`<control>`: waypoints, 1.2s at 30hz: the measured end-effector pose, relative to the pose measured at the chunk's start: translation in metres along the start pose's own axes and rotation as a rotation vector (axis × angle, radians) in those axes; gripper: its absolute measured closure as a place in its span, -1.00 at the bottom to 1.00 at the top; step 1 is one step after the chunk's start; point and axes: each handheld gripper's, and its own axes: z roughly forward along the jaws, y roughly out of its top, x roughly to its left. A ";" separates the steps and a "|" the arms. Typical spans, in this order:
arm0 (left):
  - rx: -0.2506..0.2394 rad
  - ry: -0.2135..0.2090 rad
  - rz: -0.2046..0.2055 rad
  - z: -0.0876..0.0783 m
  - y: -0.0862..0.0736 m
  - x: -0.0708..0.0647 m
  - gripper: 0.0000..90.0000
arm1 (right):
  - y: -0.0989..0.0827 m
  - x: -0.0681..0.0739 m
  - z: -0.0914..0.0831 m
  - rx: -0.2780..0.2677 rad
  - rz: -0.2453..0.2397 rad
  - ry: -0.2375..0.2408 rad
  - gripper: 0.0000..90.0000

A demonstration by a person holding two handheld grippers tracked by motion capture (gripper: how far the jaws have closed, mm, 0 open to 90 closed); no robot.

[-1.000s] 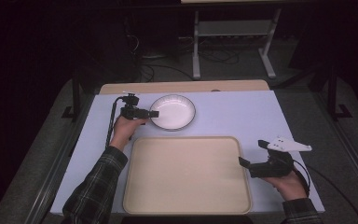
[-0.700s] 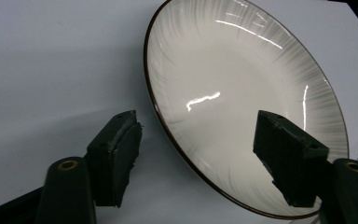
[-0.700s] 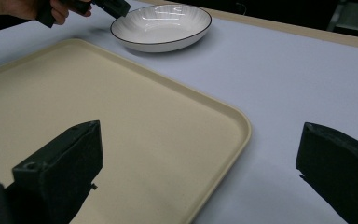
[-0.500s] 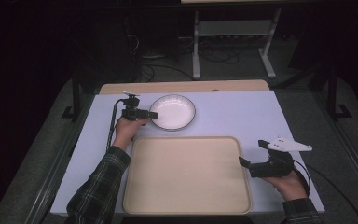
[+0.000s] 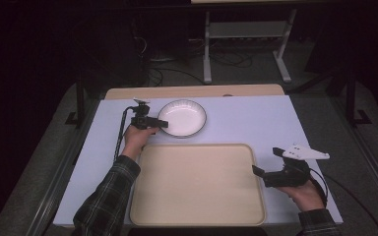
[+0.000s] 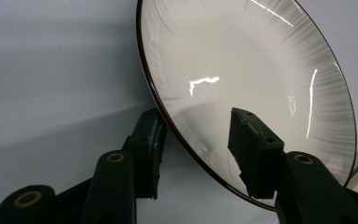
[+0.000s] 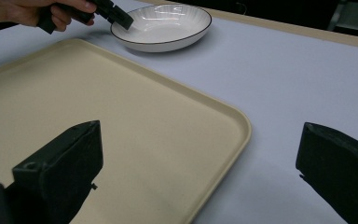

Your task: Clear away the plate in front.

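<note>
High view: a white plate (image 5: 182,118) with a dark rim was seen on the far part of the white table (image 5: 256,123), just beyond the far left corner of a beige tray (image 5: 197,184). The left gripper (image 5: 163,124) was set at the plate's left rim. The right gripper (image 5: 266,164) was held over the tray's right edge, well apart from the plate.

Left gripper view: the plate's rim (image 6: 168,116) was found between the jaws, one outside and beneath it, the other over the inner surface. The jaws had just been closing; a gap remained on both sides, so no clamping was recorded.

Right gripper view: its jaws were spread wide with nothing between them, above the tray's right edge (image 7: 242,126). The plate and the left gripper (image 7: 121,19) at its rim were noted at the far left.
</note>
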 end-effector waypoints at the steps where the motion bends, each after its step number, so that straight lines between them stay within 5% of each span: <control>1: 0.000 0.000 0.000 0.000 0.000 0.000 0.27 | 0.000 0.000 0.000 0.000 0.000 0.000 -1.00; 20: 0.000 0.012 -0.021 0.001 -0.002 0.002 0.51 | 0.000 0.000 0.001 0.006 -0.005 0.000 -1.00; 36: -0.045 -0.030 -0.100 0.003 -0.003 0.007 0.71 | -0.001 0.000 0.001 0.010 -0.009 -0.004 -1.00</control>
